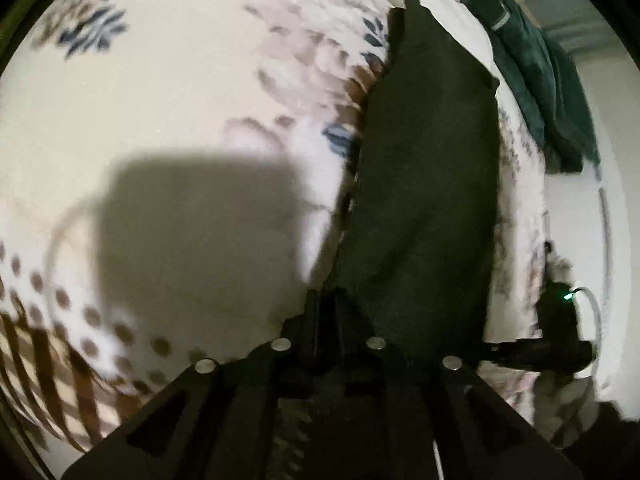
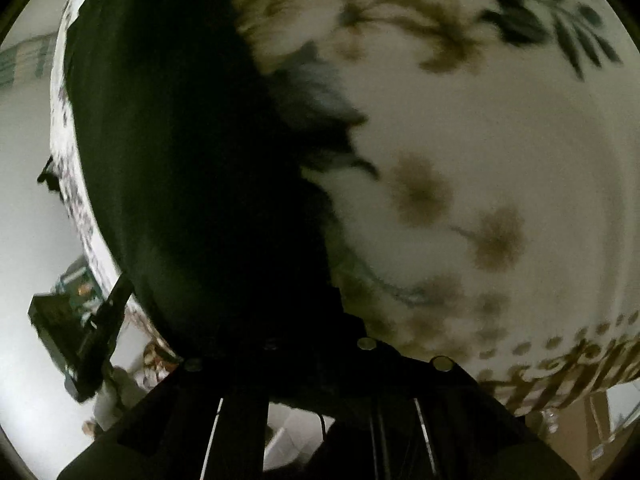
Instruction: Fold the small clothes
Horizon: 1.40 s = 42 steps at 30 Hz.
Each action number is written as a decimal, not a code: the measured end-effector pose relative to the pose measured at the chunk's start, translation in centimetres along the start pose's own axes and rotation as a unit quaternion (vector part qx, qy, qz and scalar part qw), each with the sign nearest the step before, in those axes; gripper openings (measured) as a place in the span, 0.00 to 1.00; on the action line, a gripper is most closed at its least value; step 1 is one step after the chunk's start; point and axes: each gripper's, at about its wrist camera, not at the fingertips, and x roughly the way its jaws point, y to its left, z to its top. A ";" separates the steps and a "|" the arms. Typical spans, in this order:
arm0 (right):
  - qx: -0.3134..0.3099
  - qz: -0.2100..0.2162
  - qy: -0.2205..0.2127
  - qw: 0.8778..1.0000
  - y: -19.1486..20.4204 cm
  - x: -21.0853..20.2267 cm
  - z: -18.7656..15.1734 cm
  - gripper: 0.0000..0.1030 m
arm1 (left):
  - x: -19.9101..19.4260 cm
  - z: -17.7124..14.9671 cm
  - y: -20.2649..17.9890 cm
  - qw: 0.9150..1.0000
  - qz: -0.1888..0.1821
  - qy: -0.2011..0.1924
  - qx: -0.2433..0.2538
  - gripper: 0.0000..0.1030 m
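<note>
**Base:** What do you have in the left wrist view?

**Operator:** I see the left gripper (image 1: 326,320) with its jaws drawn together on the near corner of a dark garment (image 1: 424,184). The cloth runs away from the gripper toward the far side, lifted off a floral bedspread (image 1: 180,80) that is cream with grey-pink and blue blooms. The rig's shadow falls on the bedspread to the left. At the far right edge of the bed lies a crumpled teal garment (image 1: 536,76), well apart from the dark one. The other gripper (image 1: 560,340) shows at the right, beside the dark cloth's edge, with a green light on it.

**Base:** And the right wrist?

**Operator:** The dark garment (image 2: 180,160) fills the left half, hanging in front of the bedspread (image 2: 500,140). The right gripper (image 2: 316,344) sits at the cloth's near edge; it is very dark there, so I think it is clamped on the fabric, but I cannot tell for certain. The left rig (image 2: 92,340) is visible at the lower left.
</note>
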 end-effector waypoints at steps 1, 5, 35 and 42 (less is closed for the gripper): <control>0.001 0.003 0.006 1.000 -0.2 0.0 -0.2 0.24 | -0.2 -0.4 0.2 1.000 -0.003 0.000 -0.006 0.21; 0.009 0.020 0.035 0.999 -1.3 1.1 -1.4 0.53 | 0.6 -3.6 0.3 0.999 -0.013 0.035 -0.007 0.27; -0.024 0.036 0.127 0.991 -2.7 6.6 -3.4 0.58 | 4.0 -9.8 0.6 0.994 -0.050 0.098 0.002 0.45; -0.060 0.083 0.153 0.983 -1.3 8.5 -4.0 0.60 | 4.7 -10.2 -1.0 0.994 -0.059 0.085 0.035 0.70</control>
